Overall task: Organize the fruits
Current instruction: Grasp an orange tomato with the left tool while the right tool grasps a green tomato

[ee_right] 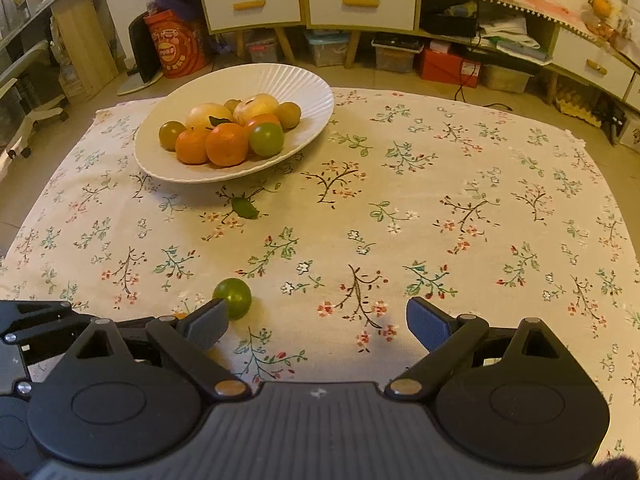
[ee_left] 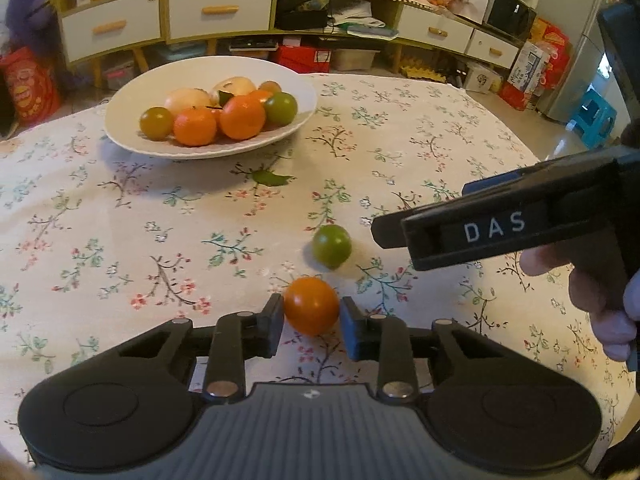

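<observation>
My left tongs (ee_left: 311, 322) pinch the orange fruit (ee_left: 311, 311) on the counter (ee_left: 120, 248); a shallow grip may let it roll free on lifting. My right tongs (ee_right: 316, 326) gape empty, angled down, the green fruit (ee_right: 233, 297) beside their left pad; bowl (ee_right: 304, 92) ahead.

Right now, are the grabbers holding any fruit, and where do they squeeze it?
The left gripper pinches the small orange fruit on its two sides, low on the tablecloth. The right gripper is open and holds nothing.

Left gripper (ee_left: 312, 320) jaws pinched close; right gripper (ee_right: 316, 324) jaws spread wide.
</observation>
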`<state>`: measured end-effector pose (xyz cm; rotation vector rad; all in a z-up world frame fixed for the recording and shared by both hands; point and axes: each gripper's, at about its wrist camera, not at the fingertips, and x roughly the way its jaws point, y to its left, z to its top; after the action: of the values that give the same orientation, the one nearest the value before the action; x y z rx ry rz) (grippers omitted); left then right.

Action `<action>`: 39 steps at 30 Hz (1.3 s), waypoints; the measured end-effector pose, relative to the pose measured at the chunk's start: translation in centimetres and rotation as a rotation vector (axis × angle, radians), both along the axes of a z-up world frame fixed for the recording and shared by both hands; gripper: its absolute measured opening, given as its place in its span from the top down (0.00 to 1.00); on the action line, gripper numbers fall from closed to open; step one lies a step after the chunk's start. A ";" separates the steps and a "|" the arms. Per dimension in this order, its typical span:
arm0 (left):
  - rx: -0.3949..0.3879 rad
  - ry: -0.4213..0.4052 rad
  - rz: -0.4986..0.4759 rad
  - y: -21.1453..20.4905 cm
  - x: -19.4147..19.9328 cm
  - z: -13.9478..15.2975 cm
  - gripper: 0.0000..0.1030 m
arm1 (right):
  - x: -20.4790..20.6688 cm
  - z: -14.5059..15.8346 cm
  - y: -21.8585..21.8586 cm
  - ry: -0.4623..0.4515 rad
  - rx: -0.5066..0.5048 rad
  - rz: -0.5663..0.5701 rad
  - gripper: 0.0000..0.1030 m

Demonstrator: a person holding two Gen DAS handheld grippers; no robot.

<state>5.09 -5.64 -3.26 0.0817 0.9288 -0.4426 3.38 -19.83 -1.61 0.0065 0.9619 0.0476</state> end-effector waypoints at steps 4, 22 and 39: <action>0.001 0.005 0.025 1.0 0.2 0.2 0.92 | 0.3 -0.3 0.4 0.017 0.020 0.006 0.15; -0.004 0.021 0.073 4.3 0.0 0.8 0.95 | 2.4 -1.8 3.5 0.110 0.100 0.006 0.47; 0.011 0.008 0.062 4.4 0.1 0.8 0.96 | 2.8 -2.1 4.6 0.112 0.072 0.021 0.77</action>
<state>5.16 -1.27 -2.49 0.0612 0.9389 -0.3804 6.20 -15.19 -3.67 0.0656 1.0717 0.1018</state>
